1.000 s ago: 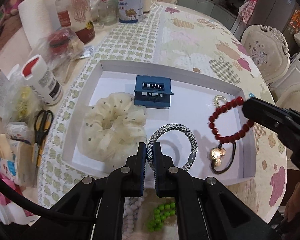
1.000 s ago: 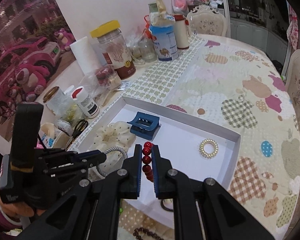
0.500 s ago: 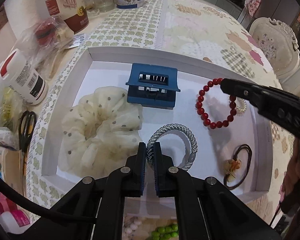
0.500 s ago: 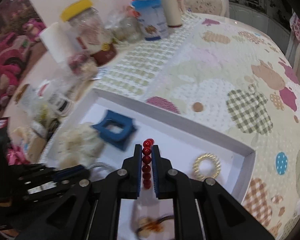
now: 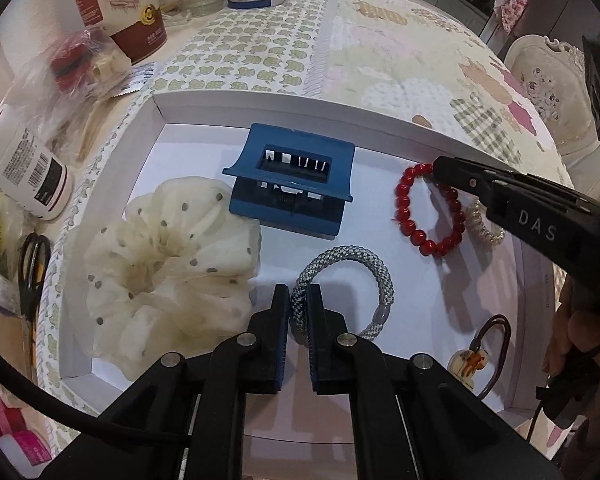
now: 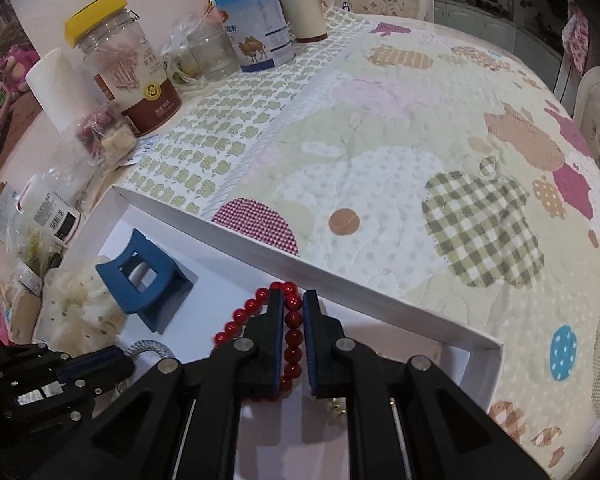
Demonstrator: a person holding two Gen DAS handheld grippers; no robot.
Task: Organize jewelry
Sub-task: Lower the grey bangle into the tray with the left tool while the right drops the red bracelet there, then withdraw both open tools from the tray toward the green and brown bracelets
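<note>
A white tray [image 5: 300, 104] [image 6: 340, 280] lies on the patterned tablecloth. My left gripper [image 5: 299, 300] [image 6: 100, 364] is shut on a grey braided bracelet [image 5: 352, 252] [image 6: 146, 347] whose loop rests on the tray floor. A red bead bracelet [image 5: 404, 216] [image 6: 293, 336] lies flat at the tray's far right. My right gripper [image 5: 440, 166] [image 6: 292, 300] is low over it, its jaws opening. The beads still sit between the pads, with a thin gap at the right pad.
The tray also holds a blue hair claw [image 5: 292, 188] [image 6: 144, 284], a cream dotted scrunchie [image 5: 168, 268], a gold spiral hair tie [image 5: 480, 228] and a brown cord with an amber charm [image 5: 468, 360]. Jars, tins, a bottle and scissors [image 5: 34, 272] crowd the table's left.
Both grippers have sunk into the tray. The red bracelet, hanging from the right gripper before, now lies on the tray floor, and the right jaws have parted slightly.
</note>
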